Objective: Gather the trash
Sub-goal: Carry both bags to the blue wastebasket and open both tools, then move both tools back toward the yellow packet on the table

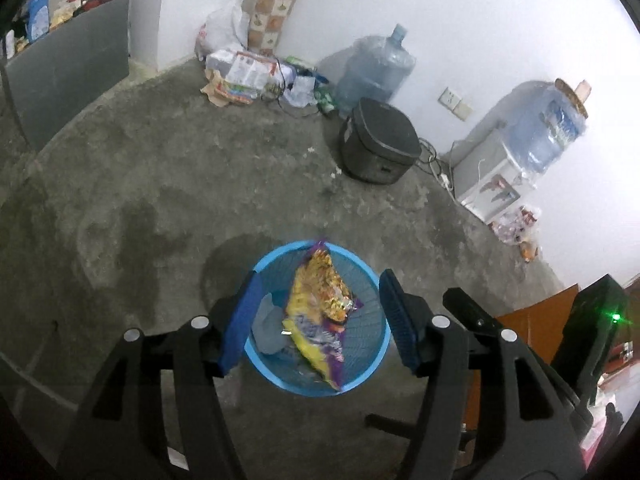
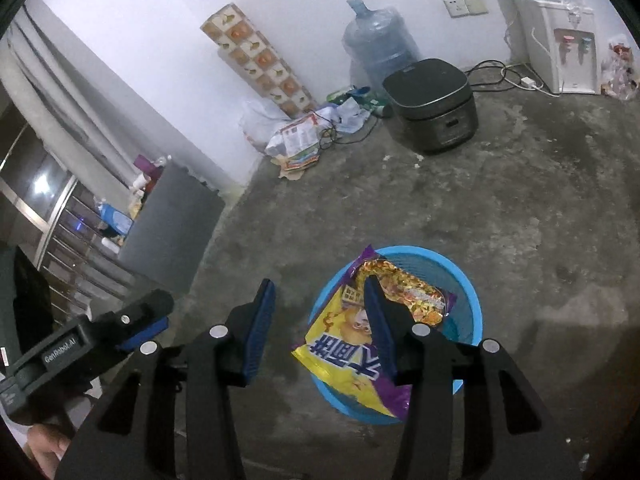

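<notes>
A round blue mesh trash basket [image 1: 372, 272] stands on the concrete floor. A yellow and purple snack bag [image 1: 320, 300] lies in it, with a grey crumpled item [image 1: 269, 326] beside the bag. My left gripper [image 1: 318, 320] is open and empty, held above the basket. In the right wrist view the basket [image 2: 466, 280] and the bag [image 2: 344, 344] sit right of centre. My right gripper [image 2: 320, 328] is open and empty, above the basket's left rim. The left gripper shows at the lower left of the right wrist view [image 2: 132, 328].
A pile of paper and plastic litter [image 1: 256, 76] lies against the far wall by a tiled pillar [image 1: 280, 0]. A black rice cooker [image 1: 380, 144], a water jug [image 1: 374, 70] and a water dispenser [image 1: 492, 184] stand along the wall. A grey cabinet [image 1: 68, 68] is left.
</notes>
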`<state>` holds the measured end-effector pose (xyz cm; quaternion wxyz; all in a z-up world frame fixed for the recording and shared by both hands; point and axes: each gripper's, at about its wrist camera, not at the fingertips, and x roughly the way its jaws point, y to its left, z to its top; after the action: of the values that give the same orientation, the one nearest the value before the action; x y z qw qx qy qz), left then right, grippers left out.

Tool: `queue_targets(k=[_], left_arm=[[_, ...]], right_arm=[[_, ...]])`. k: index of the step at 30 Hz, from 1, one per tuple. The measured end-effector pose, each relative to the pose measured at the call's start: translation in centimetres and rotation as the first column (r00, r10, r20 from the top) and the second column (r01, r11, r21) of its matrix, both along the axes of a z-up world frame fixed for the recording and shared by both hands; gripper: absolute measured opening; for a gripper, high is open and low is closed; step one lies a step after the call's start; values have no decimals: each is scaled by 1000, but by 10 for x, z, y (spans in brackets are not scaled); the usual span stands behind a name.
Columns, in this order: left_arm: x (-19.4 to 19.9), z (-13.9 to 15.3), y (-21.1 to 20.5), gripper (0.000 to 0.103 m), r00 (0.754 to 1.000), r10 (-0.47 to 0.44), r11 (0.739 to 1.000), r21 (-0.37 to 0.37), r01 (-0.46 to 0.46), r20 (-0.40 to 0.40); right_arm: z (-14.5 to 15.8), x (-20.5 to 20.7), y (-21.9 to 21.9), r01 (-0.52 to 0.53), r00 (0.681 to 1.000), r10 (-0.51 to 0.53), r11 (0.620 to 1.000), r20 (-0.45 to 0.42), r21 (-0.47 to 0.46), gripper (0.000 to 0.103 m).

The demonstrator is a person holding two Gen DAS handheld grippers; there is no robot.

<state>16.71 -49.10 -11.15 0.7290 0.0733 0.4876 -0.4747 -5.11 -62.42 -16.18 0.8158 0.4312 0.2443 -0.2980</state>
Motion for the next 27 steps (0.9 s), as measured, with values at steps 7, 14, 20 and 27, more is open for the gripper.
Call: queue_targets(k=[7, 14, 20, 27], left_arm=[[0, 43, 33, 57, 999, 4, 1000, -27, -3, 40], [16, 114, 141, 57, 995, 71, 997, -35, -69, 72], [24, 162, 287, 62, 960, 221, 975, -62, -213, 173], [23, 173, 447, 64, 836, 492, 865, -28, -501, 245]], right_arm=[[-12, 13, 4, -73, 996, 75, 997, -57, 36, 45], [-97, 77, 5, -141, 931, 207, 964, -301, 226, 45], [-231, 131, -10, -132, 782, 338, 911, -524, 391, 45], [-316, 148, -32, -40, 652, 423, 848, -629, 528, 45]])
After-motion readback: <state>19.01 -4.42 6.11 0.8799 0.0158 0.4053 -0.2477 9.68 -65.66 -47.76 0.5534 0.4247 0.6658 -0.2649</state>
